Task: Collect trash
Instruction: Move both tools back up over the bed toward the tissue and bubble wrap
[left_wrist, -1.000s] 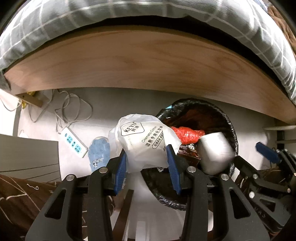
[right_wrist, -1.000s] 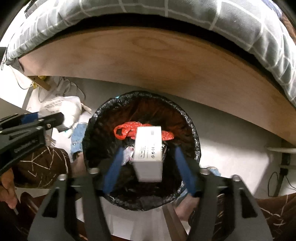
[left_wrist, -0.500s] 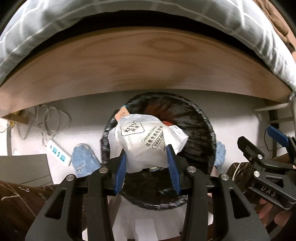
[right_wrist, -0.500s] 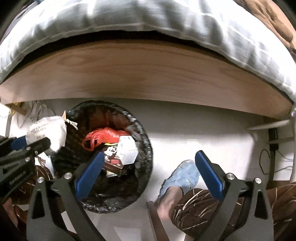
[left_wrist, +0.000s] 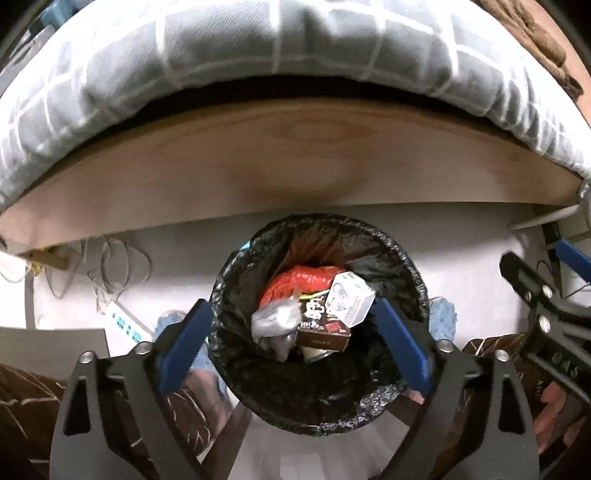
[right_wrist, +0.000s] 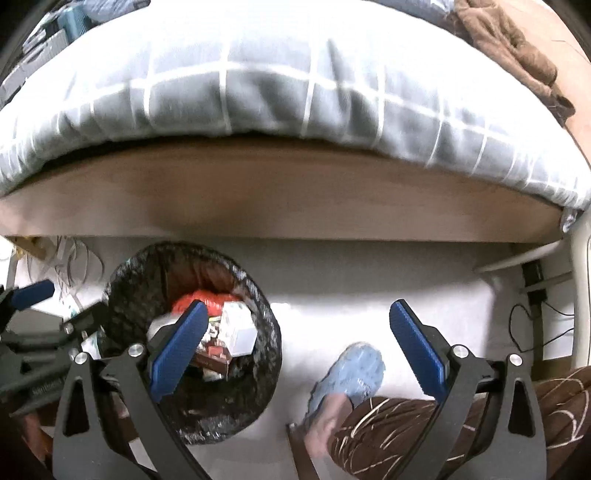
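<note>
A bin with a black liner (left_wrist: 406, 266) stands on the pale floor by the bed. My left gripper (left_wrist: 291, 310) hangs right over it, jaws opening, pads touching nothing. Below them a crumpled white plastic bag (left_wrist: 275, 319), blurred, lies loose in the bin beside a white box (left_wrist: 349, 302), a red bag (left_wrist: 299, 282) and a brown carton (left_wrist: 321, 330). My right gripper (right_wrist: 295, 308) is open and holds nothing, over bare floor just right of the bin (right_wrist: 271, 332). Its dark frame (left_wrist: 546, 306) shows at the right edge of the left wrist view.
A wooden bed side (left_wrist: 295, 166) with a grey checked quilt (left_wrist: 258, 48) runs behind the bin. A power strip (left_wrist: 127, 325) and loose cables (left_wrist: 110, 266) lie left. A person's foot in a blue slipper (right_wrist: 354, 369) and a brown patterned trouser leg (right_wrist: 424, 435) are near the right gripper.
The left gripper moved over the bin, opened and let the white bag drop in. The right gripper released the white box into the bin, opened wide and shifted right off the bin.
</note>
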